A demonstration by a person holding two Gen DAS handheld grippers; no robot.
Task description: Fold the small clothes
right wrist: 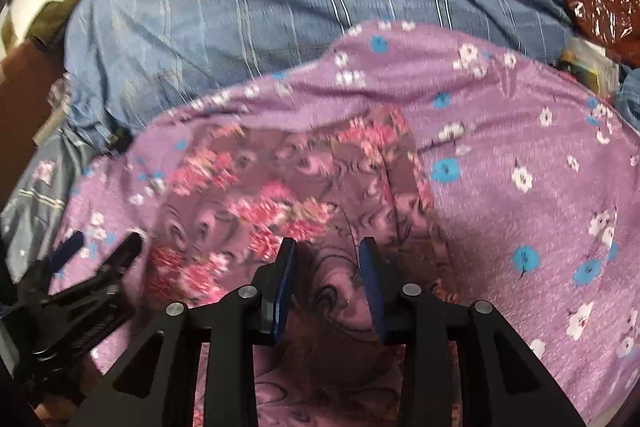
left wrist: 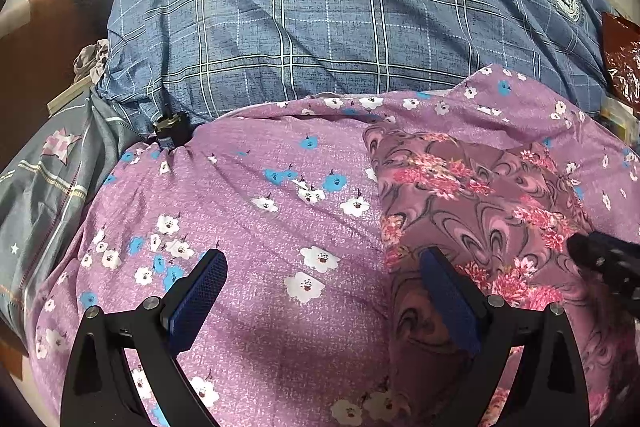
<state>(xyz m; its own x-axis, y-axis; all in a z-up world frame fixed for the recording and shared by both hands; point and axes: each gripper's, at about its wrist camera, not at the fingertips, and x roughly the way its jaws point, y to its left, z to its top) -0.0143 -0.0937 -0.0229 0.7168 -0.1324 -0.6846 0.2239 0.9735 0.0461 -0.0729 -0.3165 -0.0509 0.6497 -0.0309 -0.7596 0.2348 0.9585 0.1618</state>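
A purple flowered blanket (left wrist: 256, 211) covers the bed. Behind it lies a blue checked pillow (left wrist: 320, 35), a crinkled red bag (left wrist: 622, 63) just beside it

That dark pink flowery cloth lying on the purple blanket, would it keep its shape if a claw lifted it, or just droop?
Probably droop: the flowery cloth lies thin and creased, following the purple blanket under it. It looks light. Lifted at one point, it would likely hang and unfold, so using both the left claw and the right claw seems wiser.
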